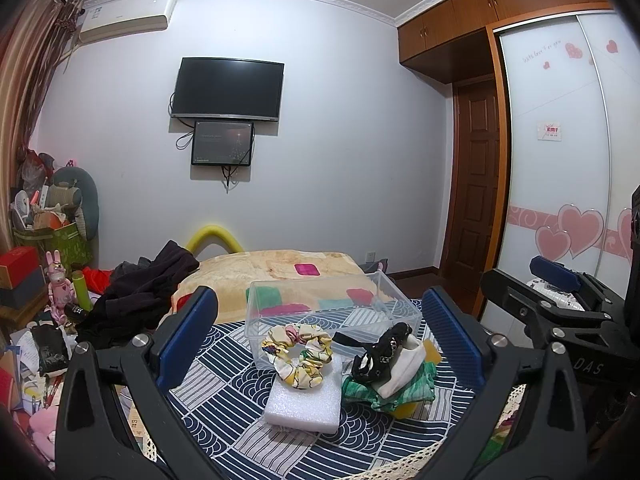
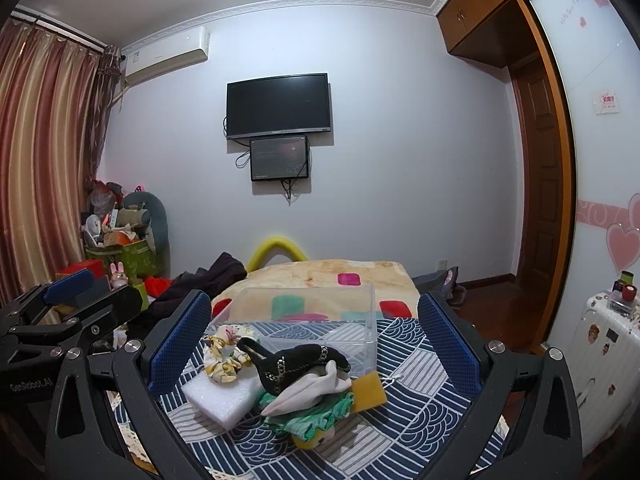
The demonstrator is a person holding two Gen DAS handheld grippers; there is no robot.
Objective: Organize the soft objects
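Now, both grippers raised above a bed spread with a navy-and-white wave-patterned cloth [image 1: 224,360] [image 2: 416,392]. Left gripper [image 1: 316,340] spread wide, blue pads well apart, nothing between them; right gripper [image 2: 314,340] likewise spread wide and holding nothing. Right gripper also seen at the right edge of the left wrist view, left gripper at the left edge of the right wrist view.

On the cloth, centred ahead of both: a clear plastic box [image 1: 384,292] [image 2: 360,300], open-topped, apparently with nothing in it. Just in front of the box, a white foam block [image 1: 304,408] [image 2: 220,398], lying flat. On top of the block, leaning against the box's near wall, a floral yellow-and-white scrunchie [image 1: 298,354] [image 2: 222,354].

Beside the block, toward the right, a small heap of soft things: a green knitted cloth [image 1: 360,392] [image 2: 316,420] at the bottom, a white fabric piece [image 1: 404,368] [image 2: 308,394] over it, and a black fabric item with a chain trim [image 1: 380,350] [image 2: 296,364] on the very top. Under the heap, a yellow sponge [image 1: 432,350] [image 2: 370,390] poking out at the far side, touching the box's corner; another bit of yellow showing at the near side, unclear whether the same piece.

Beyond the box, a beige blanket with coloured patches [image 1: 280,268] [image 2: 320,276]; dark clothing [image 1: 140,292] [image 2: 208,276] piled to its left. On the far wall, a dark television [image 1: 228,88] [image 2: 278,106] with a smaller screen [image 1: 222,143] [image 2: 279,158] below it.
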